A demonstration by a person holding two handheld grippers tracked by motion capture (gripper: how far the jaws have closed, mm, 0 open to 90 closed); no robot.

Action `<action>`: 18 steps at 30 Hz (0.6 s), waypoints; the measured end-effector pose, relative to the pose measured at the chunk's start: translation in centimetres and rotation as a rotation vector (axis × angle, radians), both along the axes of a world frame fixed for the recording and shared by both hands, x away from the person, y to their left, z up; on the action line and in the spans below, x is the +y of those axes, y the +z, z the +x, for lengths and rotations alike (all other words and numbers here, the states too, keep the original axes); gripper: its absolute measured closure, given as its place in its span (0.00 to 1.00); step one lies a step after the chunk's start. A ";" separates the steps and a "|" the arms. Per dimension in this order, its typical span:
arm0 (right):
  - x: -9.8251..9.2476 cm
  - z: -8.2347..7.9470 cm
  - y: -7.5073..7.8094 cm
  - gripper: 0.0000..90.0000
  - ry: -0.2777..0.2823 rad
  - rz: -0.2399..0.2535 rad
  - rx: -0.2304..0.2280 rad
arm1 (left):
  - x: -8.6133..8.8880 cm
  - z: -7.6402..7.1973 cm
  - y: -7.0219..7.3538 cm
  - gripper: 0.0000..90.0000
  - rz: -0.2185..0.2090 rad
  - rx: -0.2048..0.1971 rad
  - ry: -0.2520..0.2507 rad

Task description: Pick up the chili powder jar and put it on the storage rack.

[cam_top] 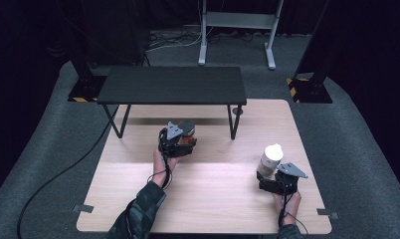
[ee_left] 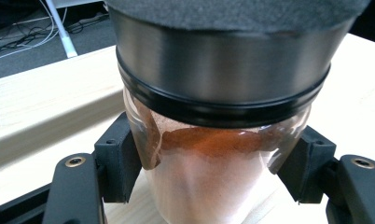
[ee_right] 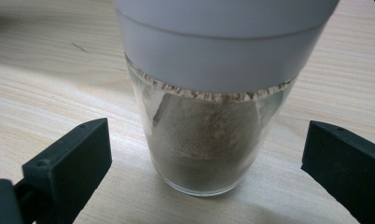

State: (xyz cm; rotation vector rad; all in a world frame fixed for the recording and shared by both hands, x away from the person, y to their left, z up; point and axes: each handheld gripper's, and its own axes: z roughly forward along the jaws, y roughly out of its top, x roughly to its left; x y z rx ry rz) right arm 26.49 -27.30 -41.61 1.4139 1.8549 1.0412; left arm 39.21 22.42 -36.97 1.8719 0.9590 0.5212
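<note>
Two spice jars, one per tool, on the worktop [cam_top: 138,209].

At frame centre of the high view, my left tool [ee_left: 209,168] is clamped on the dark-lidded jar [ee_left: 213,140] of reddish powder, pads pressed against the glass on both sides. At lower right, my right tool [ee_right: 204,163] stands open, its jaws well clear of the white-lidded jar [ee_right: 209,126] standing between them.

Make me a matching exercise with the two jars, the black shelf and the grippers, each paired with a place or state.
Column one:
1 dark-lidded jar
2 white-lidded jar
3 black shelf
4 right gripper

Column two:
A stands at the table's far edge
B jaws open, clear of the glass
C clamped between the left gripper's jaws
D holds greyish-brown powder

Pairs: 1-C, 2-D, 3-A, 4-B
</note>
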 end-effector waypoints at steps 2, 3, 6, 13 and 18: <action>0.0 0.0 0.0 0.00 0.001 -0.001 0.000 | 0.0 0.0 0.1 0.35 0.000 -0.001 -0.003; 0.0 0.0 0.0 0.00 0.001 0.000 0.000 | 0.0 0.0 0.2 0.35 0.001 -0.002 -0.005; 0.0 0.0 0.0 0.00 0.000 0.000 0.000 | 0.1 0.0 0.4 0.35 -0.007 -0.001 -0.010; 0.0 0.0 0.0 0.00 0.001 0.001 0.000 | 0.1 0.0 0.9 0.35 -0.004 -0.011 -0.011; 0.0 0.0 0.0 0.00 0.001 0.002 0.000 | 0.2 0.0 1.4 0.35 -0.009 -0.017 -0.008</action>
